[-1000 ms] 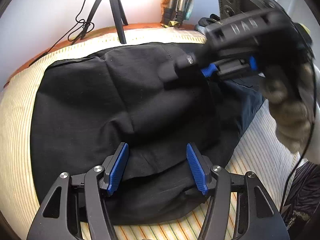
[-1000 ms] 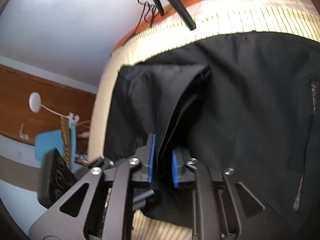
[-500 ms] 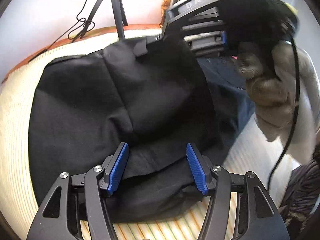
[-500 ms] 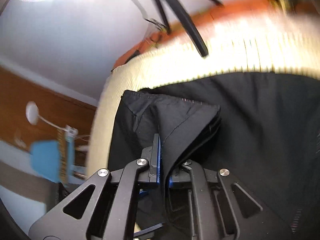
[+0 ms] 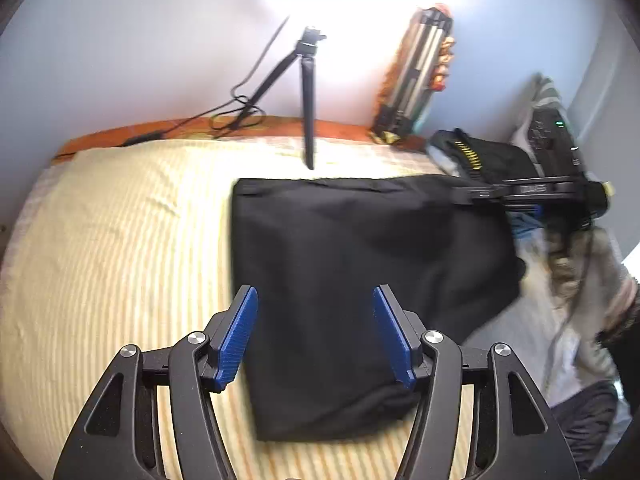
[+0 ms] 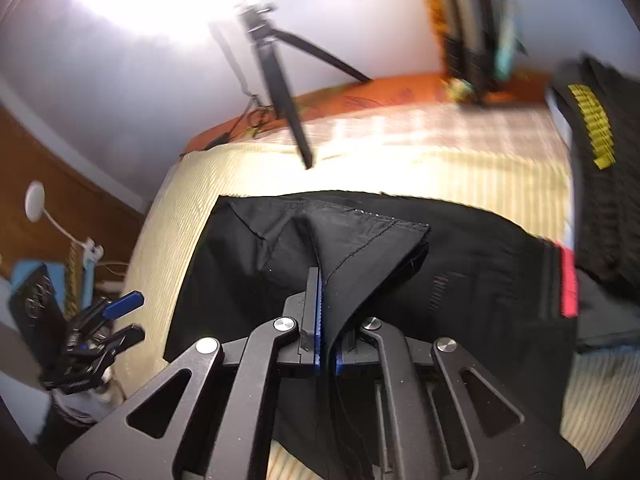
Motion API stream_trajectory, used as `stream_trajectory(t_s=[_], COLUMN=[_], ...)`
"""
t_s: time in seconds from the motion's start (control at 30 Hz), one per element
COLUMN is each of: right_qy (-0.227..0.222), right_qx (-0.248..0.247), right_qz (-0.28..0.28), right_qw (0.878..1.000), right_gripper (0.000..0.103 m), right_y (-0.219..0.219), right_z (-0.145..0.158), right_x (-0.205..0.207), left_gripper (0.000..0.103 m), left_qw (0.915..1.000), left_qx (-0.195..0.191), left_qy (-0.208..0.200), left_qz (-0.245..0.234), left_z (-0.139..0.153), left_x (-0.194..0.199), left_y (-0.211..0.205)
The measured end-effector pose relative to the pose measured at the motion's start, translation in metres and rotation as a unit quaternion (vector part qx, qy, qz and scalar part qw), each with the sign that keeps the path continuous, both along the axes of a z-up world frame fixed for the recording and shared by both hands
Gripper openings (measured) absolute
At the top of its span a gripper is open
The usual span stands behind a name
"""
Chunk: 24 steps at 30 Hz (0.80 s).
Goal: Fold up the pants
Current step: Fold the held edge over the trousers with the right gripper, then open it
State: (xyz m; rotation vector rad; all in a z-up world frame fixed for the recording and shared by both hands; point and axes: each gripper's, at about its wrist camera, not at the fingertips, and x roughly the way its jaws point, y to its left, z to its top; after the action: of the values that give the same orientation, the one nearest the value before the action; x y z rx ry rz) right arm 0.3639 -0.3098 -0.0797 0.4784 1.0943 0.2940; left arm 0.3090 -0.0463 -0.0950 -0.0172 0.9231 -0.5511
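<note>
The black pants (image 5: 360, 280) lie folded on the yellow striped bed cover (image 5: 120, 240). My left gripper (image 5: 316, 334) hovers over their near part, open, its blue pads (image 5: 240, 332) apart and pressing on nothing. At the right of the left wrist view, my right gripper (image 5: 464, 196) grips the pants' far right corner. In the right wrist view that right gripper (image 6: 326, 320) is shut on a raised, stitched fold of the pants (image 6: 360, 248). The left gripper (image 6: 120, 320) shows there at the lower left, off the bed's edge.
A small black tripod (image 5: 308, 92) with a cable (image 5: 236, 108) stands at the bed's far edge. A folded stand (image 5: 416, 76) leans on the wall. A black garment with yellow marks (image 6: 596, 128) and other clothes (image 5: 580, 420) lie to the right.
The right gripper shut on the pants' edge, lifted it and carried it to the right. The black cloth now covers less of the bed's left. The left gripper rose, staying open.
</note>
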Motion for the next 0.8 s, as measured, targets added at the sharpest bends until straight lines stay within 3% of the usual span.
stream_trajectory(t_s=[0.13, 0.3, 0.43, 0.5, 0.53, 0.57, 0.67, 0.8], right_qy=[0.021, 0.035, 0.037, 0.042, 0.047, 0.049, 0.045, 0.051], right_qx=[0.010, -0.023, 0.010, 0.035, 0.052, 0.077, 0.134, 0.151], right_qz=[-0.008, 0.003, 0.002, -0.008, -0.017, -0.032, -0.067, -0.086], right_qw=[1.000, 0.999, 0.999, 0.998, 0.997, 0.995, 0.988, 0.984], right_gripper=[0.005, 0.005, 0.008, 0.022, 0.043, 0.055, 0.056, 0.051], right_y=[-0.021, -0.020, -0.029, -0.037, -0.043, -0.051, -0.068, -0.073], right_z=[-0.005, -0.023, -0.032, -0.034, -0.035, -0.038, -0.040, -0.047], right_x=[0.001, -0.001, -0.005, -0.004, -0.003, -0.001, 0.001, 0.008], left_gripper=[0.057, 0.057, 0.057, 0.057, 0.057, 0.057, 0.057, 0.057], left_qw=[0.9996, 0.9970, 0.9943, 0.9940, 0.9940, 0.9940, 0.9934, 0.9931], left_qx=[0.023, 0.060, 0.083, 0.085, 0.085, 0.085, 0.091, 0.093], left_qy=[-0.003, 0.010, 0.029, 0.032, 0.033, 0.033, 0.029, 0.028], left_qz=[-0.016, -0.048, -0.060, -0.060, -0.060, -0.060, -0.063, -0.067], left_z=[-0.012, -0.035, -0.054, -0.057, -0.058, -0.057, -0.059, -0.060], left_x=[-0.002, -0.001, -0.003, -0.002, -0.002, -0.002, -0.004, -0.003], left_y=[-0.015, -0.037, -0.044, -0.044, -0.045, -0.045, -0.046, -0.049])
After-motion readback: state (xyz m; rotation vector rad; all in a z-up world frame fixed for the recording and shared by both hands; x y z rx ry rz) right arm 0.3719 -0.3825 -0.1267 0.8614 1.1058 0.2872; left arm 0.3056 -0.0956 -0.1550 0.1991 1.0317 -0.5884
